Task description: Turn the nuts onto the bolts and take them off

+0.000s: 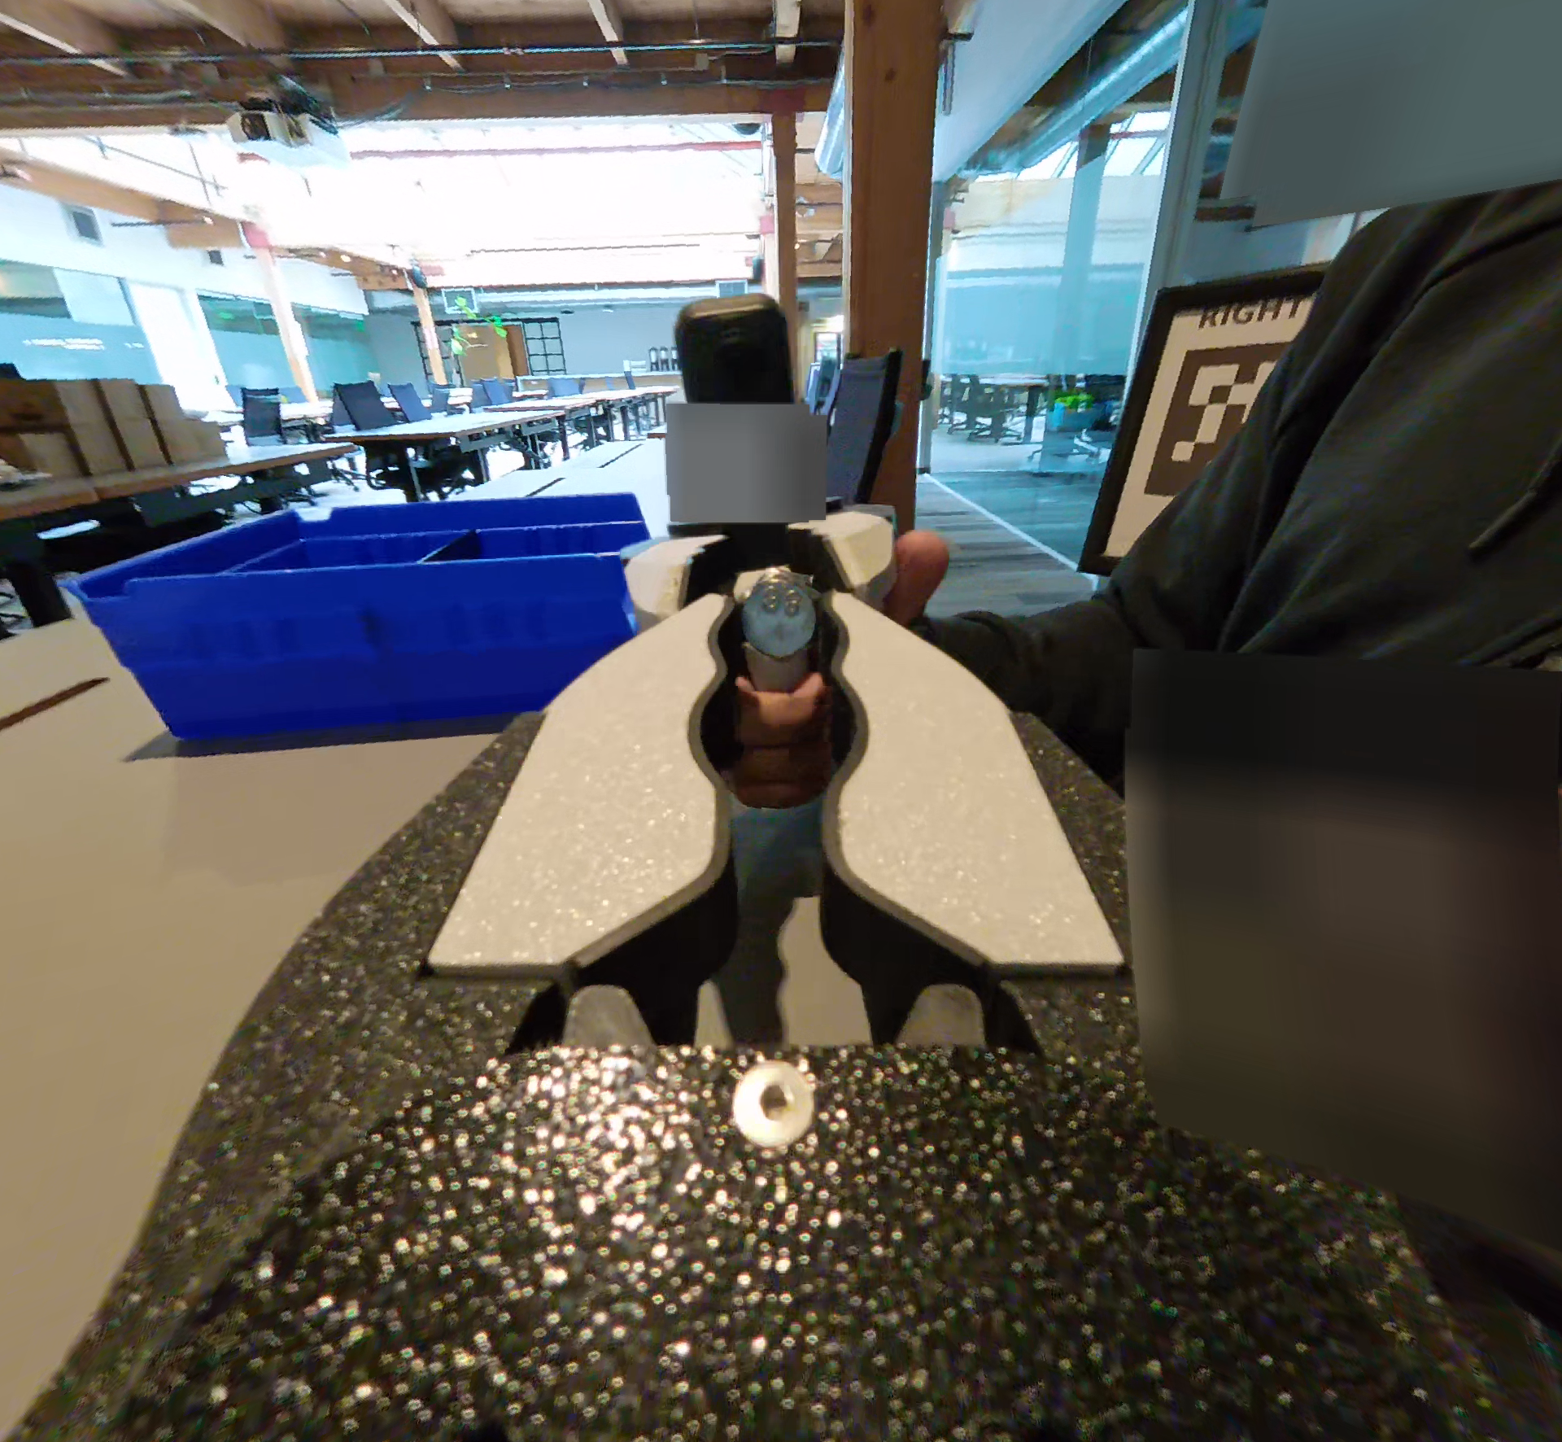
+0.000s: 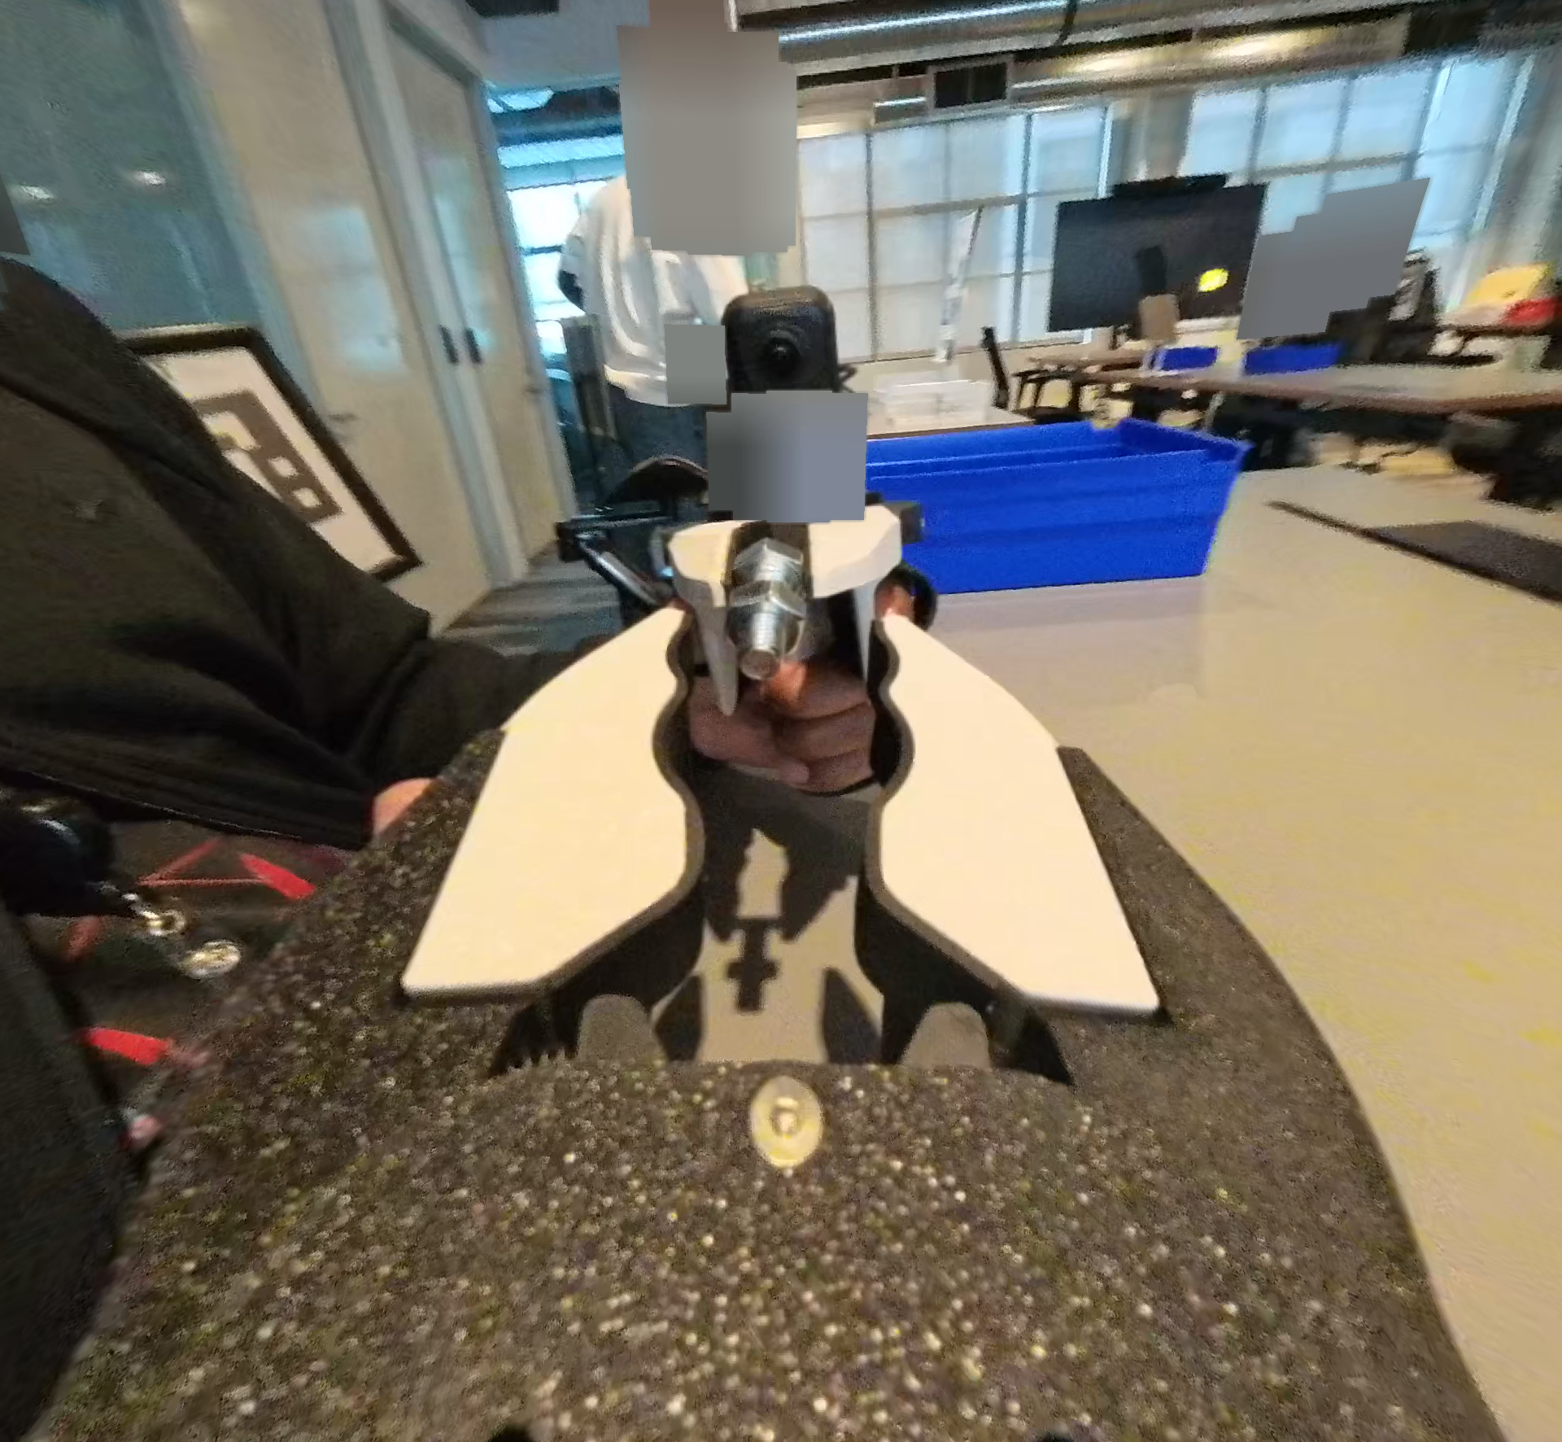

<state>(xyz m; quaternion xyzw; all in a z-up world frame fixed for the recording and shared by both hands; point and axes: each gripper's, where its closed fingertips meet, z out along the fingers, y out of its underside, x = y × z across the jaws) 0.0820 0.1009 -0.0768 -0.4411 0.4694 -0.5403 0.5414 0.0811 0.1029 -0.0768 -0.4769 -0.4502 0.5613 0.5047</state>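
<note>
Grippers facing each other tip to tip above grey table (image 2: 1268, 725). Left gripper (image 1: 778, 624) closing tight on bolt (image 1: 778, 628), head end pointing at its own camera. Right gripper (image 2: 782, 640) standing slightly parted around threaded end; grip on nut (image 2: 765, 598) cannot be confirmed. Nut sitting on bolt thread, shaft tip protruding. Blue bin (image 1: 355, 607) resting on table beyond, well apart.

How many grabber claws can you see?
2. The left gripper pinches the bolt at its head end. The right gripper faces it, jaws open around the threaded end. None seem hidden.
</note>
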